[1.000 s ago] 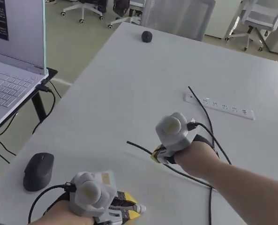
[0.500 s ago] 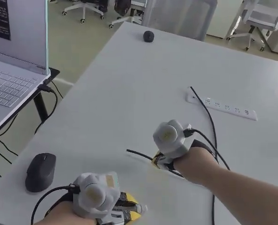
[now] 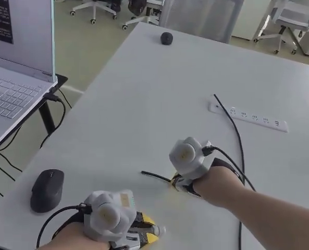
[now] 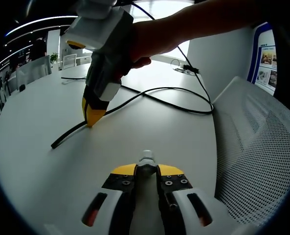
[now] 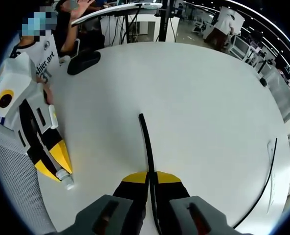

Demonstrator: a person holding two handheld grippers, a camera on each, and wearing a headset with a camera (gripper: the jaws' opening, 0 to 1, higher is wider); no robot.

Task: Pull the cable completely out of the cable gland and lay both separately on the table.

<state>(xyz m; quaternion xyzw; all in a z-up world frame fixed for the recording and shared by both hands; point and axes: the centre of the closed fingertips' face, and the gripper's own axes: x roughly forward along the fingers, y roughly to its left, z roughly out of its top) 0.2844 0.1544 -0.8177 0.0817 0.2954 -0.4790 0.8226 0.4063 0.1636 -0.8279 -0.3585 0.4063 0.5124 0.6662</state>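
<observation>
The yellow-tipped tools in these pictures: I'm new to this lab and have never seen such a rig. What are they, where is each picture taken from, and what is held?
They are hand-held grippers, one in each of a person's hands; no robot arm. The head view comes from a camera on the person's head, looking down at a white table. The two round pictures come from cameras riding on the grippers, each looking along its own jaws. The left gripper is shut on a small whitish cable gland. The right gripper is shut on a black cable, whose free end is out of the gland and apart from it. Also on the table: a black mouse, a white power strip and a dark object at the far end. A laptop sits to the left.
</observation>
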